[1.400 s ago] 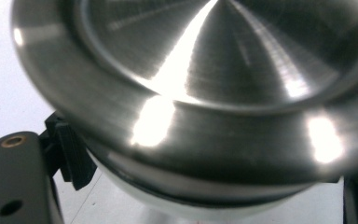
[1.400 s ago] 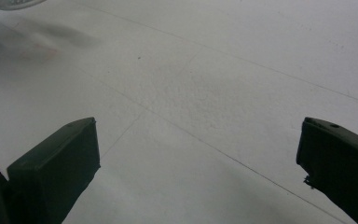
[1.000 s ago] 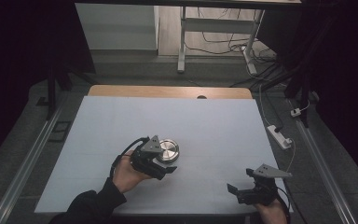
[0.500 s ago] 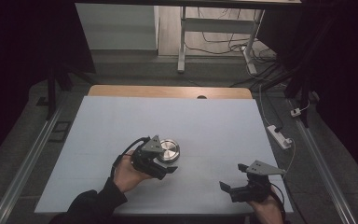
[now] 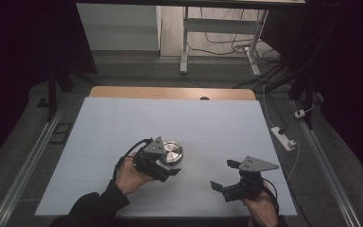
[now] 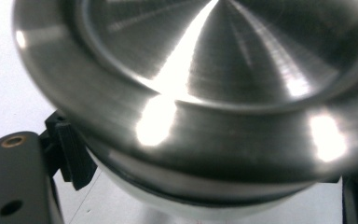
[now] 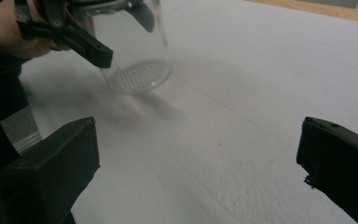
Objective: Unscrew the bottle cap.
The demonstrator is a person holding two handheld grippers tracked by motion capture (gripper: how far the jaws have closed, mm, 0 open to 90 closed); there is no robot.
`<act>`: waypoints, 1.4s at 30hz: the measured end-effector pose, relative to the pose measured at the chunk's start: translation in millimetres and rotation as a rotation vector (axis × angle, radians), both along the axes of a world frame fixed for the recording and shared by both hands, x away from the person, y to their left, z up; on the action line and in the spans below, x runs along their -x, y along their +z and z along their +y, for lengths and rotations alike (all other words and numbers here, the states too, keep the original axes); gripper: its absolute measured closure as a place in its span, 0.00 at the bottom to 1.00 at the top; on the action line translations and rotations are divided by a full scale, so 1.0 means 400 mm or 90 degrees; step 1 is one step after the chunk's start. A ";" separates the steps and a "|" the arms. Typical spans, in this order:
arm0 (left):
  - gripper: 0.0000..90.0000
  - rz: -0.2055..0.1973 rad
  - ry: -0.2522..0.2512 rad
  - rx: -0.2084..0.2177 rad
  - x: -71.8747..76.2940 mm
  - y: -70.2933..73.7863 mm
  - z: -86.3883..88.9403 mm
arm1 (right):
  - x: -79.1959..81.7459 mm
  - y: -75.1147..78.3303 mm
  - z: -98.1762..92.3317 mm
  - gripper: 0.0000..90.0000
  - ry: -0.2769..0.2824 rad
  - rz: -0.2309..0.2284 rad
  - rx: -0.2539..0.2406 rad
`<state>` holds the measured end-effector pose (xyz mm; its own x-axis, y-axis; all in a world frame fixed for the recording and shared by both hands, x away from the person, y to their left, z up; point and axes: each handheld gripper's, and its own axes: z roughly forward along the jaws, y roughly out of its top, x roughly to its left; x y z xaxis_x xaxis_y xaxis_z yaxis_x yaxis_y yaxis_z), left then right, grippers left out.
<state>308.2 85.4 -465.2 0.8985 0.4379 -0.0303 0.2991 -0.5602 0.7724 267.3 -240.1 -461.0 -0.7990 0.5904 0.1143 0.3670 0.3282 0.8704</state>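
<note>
Near the middle of the table [image 5: 123, 123], slightly toward the person's left, stands a clear glass jar [image 7: 135, 51] with a brushed steel lid [image 5: 171, 152]. The left gripper [image 5: 166, 169] is clamped on the jar just below the lid, jaws drawn in tight against the glass; in the left gripper view the lid [image 6: 200, 79] sits right above the jaws. The jar's long axis runs upright, tipped a little, and in the right gripper view its base appears raised just off the surface, though blur prevents certainty.

The right gripper [image 5: 224, 176] hangs near the table's front right, jaws spread wide and holding nothing. The jar lies to that gripper's left and a little farther from the person, with bare table between them. The jaws point leftward toward the jar.

Judgement: the lid is the free part, so the right gripper would need to travel left and rise to lid height before closing.
</note>
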 end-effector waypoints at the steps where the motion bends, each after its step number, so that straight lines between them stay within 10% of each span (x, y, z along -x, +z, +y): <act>1: 0.17 0.001 -0.001 0.001 0.000 0.000 0.000 | -0.003 0.004 0.007 0.00 0.004 -0.001 -0.002; 34: 0.17 0.001 -0.011 -0.016 0.007 -0.009 -0.024 | -0.064 0.103 0.264 0.00 0.072 -0.022 0.034; 42: 0.17 0.006 -0.001 -0.018 0.007 -0.010 -0.024 | -0.071 0.102 0.326 0.17 0.066 -0.035 0.062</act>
